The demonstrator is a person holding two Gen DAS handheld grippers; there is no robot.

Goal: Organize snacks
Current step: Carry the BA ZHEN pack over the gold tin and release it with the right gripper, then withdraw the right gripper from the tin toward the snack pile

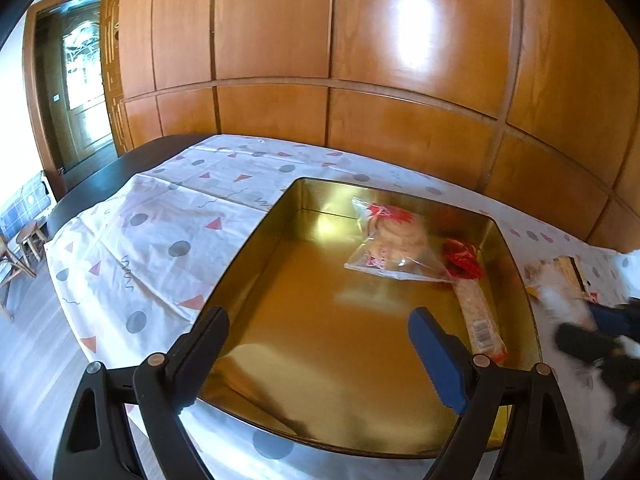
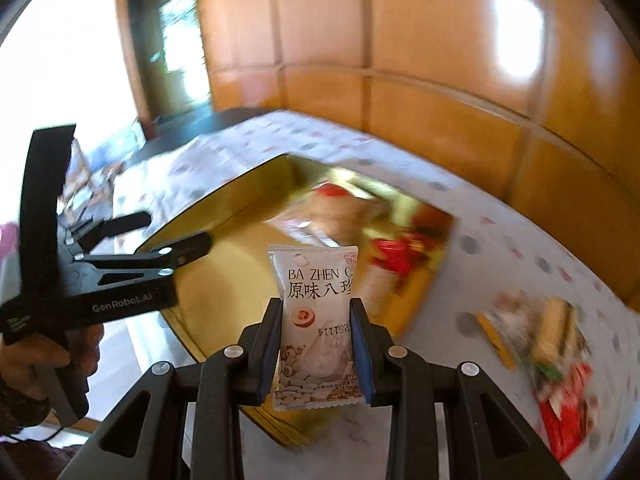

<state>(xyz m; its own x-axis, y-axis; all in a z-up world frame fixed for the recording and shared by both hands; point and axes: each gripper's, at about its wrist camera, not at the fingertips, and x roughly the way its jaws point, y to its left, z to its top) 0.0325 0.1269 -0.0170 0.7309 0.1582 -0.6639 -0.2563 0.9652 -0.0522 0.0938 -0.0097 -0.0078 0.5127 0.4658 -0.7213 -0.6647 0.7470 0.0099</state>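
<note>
A shallow gold tin (image 1: 304, 272) lies on the patterned tablecloth. In its far right corner are a clear bag of cookies (image 1: 394, 240), a red wrapper (image 1: 462, 258) and a long bar snack (image 1: 478, 320). My left gripper (image 1: 320, 316) hangs open over the tin's near part with nothing between its fingers. My right gripper (image 2: 315, 306) is shut on a white snack packet (image 2: 316, 276) with printed lettering, held upright above the tin's near edge (image 2: 224, 280). The right wrist view shows the left gripper (image 2: 172, 230) at the left, open. The right gripper is a blur at the right edge of the left wrist view.
A pile of loose snack packets (image 2: 552, 352) lies on the tablecloth (image 1: 160, 220) right of the tin. Wooden wall panels (image 1: 360, 40) stand close behind the table. A doorway (image 1: 80, 80) and small stools (image 1: 24, 240) are off to the left. A person's hand (image 2: 40, 360) holds the left gripper.
</note>
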